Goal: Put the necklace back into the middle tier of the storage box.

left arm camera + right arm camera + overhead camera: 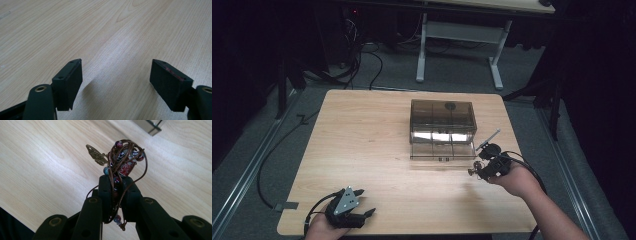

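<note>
I see a bracelet (122,160) of thin brown cord, bunched into a loose tangle of loops. It is strung with dark red, blue and silver beads and one larger red-and-white speckled bead. A flat brass charm shaped like a wing sticks out to one side. The bundle sits clamped between the pads of the right gripper (117,188), clear of the table (50,170), with a beaded cord end hanging below the pads.

Light wood table (362,150) on grey floor (462,75). Beyond its far edge, a white-legged desk (494,55); cables (362,55) trail left. Surroundings dark.
</note>
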### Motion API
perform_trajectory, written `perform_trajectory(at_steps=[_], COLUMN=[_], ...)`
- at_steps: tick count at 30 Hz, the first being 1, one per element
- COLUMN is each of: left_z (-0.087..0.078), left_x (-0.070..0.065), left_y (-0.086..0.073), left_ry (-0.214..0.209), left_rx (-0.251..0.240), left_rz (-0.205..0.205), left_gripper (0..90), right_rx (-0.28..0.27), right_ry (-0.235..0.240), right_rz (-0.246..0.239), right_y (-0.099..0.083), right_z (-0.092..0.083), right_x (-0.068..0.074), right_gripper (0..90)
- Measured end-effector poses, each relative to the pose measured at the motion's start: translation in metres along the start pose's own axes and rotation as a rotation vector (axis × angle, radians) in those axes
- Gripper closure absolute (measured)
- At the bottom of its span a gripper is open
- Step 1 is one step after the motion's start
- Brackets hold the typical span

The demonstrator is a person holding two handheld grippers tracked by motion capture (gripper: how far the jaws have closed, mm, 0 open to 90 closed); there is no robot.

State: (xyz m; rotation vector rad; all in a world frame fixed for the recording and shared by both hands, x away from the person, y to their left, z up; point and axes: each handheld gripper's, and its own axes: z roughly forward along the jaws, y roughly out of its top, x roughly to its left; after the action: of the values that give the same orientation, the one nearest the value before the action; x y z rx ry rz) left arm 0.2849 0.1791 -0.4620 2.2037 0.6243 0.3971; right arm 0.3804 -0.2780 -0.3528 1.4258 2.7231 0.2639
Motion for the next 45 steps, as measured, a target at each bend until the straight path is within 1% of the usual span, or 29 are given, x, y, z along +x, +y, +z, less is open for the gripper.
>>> perform_trajectory(at_steps=[5,8,10,12,13,15,16,17,18,21,25,28,29,31,32,33,34,35,37,38,40,42,43,45], left_z=[0.000,0.000,0.000,0.000,0.000,0.000,0.000,0.000,0.000,0.000,0.000,0.000,0.000,0.000,0.000,0.000,0.000,0.000,0.000,0.000,0.000,0.000,-0.001,-0.001], left_x=[0.000,0.000,0.000,0.000,0.000,0.001,0.001,0.001,0.001,0.001,0.001,0.001,0.001,0.001,0.001,0.001,0.001,0.001,0.001,0.000,0.001,0.001,0.001,0.001], left_y=[0.000,0.000,0.000,0.000,0.000,0.000,0.000,0.000,0.000,0.000,0.000,0.000,0.000,0.000,0.000,0.000,0.000,0.000,0.000,0.000,0.000,-0.001,-0.001,0.000], left_ry=[-0.001,-0.001,-0.001,-0.002,-0.003,-0.004,-0.005,-0.005,-0.005,-0.006,-0.006,-0.009,-0.009,-0.010,-0.009,-0.010,-0.010,-0.010,-0.009,-0.009,-0.009,-0.011,-0.012,-0.013], left_rx=[-0.004,-0.005,-0.005,-0.005,-0.004,-0.004,-0.005,-0.005,-0.005,-0.006,-0.007,-0.005,-0.006,-0.005,-0.006,-0.006,-0.004,-0.004,-0.005,-0.005,-0.005,-0.007,-0.005,-0.003], left_rz=[0.000,0.000,0.000,0.000,-0.001,0.001,0.001,0.001,0.001,0.000,0.000,0.002,0.001,0.000,0.001,0.001,0.000,0.000,0.001,0.000,0.003,0.003,0.004,0.005], left_gripper=[26.6,26.6,26.6,26.6,26.6,26.6,26.6,26.6,26.5,26.6,26.6,26.5,26.5,26.5,26.5,26.5,26.5,26.4,26.4,26.4,26.4,26.3,26.3,26.3], right_rx=[-0.005,-0.010,-0.008,-0.012,-0.007,-0.017,-0.017,-0.013,-0.018,-0.019,-0.024,-0.024,-0.026,-0.021,-0.024,-0.022,-0.022,-0.022,-0.018,-0.026,-0.023,-0.018,-0.019,-0.016], right_ry=[-0.003,-0.002,0.001,-0.001,0.005,0.005,0.005,0.006,0.003,0.005,0.003,0.000,-0.004,-0.004,-0.004,-0.008,-0.007,-0.007,-0.009,-0.009,-0.010,-0.010,-0.014,-0.017], right_rz=[-0.007,-0.022,-0.017,-0.026,-0.003,-0.025,-0.025,-0.014,-0.032,-0.027,-0.043,-0.047,-0.053,-0.043,-0.061,-0.057,-0.066,-0.066,-0.050,-0.079,-0.076,-0.068,-0.077,-0.082], right_y=[0.007,0.012,0.014,0.017,0.018,0.024,0.024,0.027,0.028,0.032,0.042,0.049,0.054,0.056,0.058,0.063,0.066,0.066,0.071,0.076,0.078,0.085,0.087,0.091], right_z=[-0.002,-0.003,-0.003,-0.004,-0.005,-0.005,-0.005,-0.006,-0.006,-0.007,-0.010,-0.011,-0.011,-0.011,-0.011,-0.010,-0.010,-0.010,-0.010,-0.009,-0.008,-0.006,-0.005,-0.003], right_x=[0.003,0.004,0.005,0.006,0.007,0.007,0.007,0.009,0.008,0.009,0.011,0.014,0.015,0.016,0.015,0.017,0.017,0.017,0.019,0.018,0.019,0.021,0.021,0.021], right_gripper=[80.1,80.1,80.1,80.0,80.0,80.0,80.0,80.0,80.0,80.1,80.0,80.0,80.0,80.0,80.0,80.0,80.0,80.0,80.0,80.0,80.0,80.0,80.0,80.0])
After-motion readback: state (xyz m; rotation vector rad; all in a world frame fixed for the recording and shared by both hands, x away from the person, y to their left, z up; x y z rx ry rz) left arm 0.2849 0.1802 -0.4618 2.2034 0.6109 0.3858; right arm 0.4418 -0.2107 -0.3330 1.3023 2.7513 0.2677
